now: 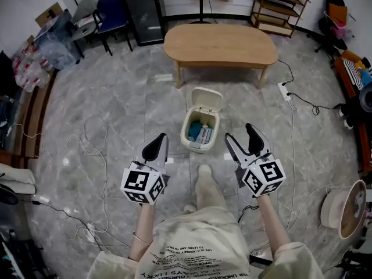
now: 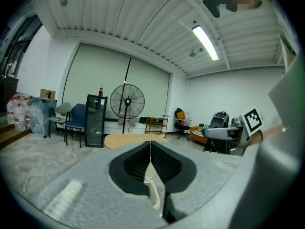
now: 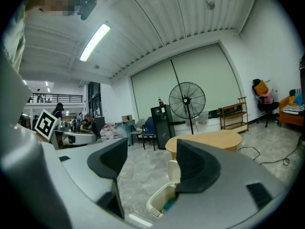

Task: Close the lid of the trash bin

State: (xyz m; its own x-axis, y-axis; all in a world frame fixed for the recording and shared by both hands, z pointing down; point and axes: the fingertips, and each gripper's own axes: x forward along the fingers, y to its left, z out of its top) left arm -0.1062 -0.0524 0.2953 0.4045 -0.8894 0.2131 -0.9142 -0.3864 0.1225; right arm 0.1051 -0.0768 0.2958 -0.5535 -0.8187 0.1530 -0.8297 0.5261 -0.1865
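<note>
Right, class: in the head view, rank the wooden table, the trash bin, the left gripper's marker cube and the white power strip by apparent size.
1. Wooden table.
2. Trash bin and marker cube look about alike. The cube is nearer the camera, so they share a place.
3. Power strip.

We hold our left gripper [image 1: 158,144] at seven o'clock in the head view, jaws pressed together, tips toward one o'clock. Our right gripper [image 1: 240,133] sits at five o'clock, jaws spread apart. Both forearms [image 1: 141,231] reach forward.
</note>
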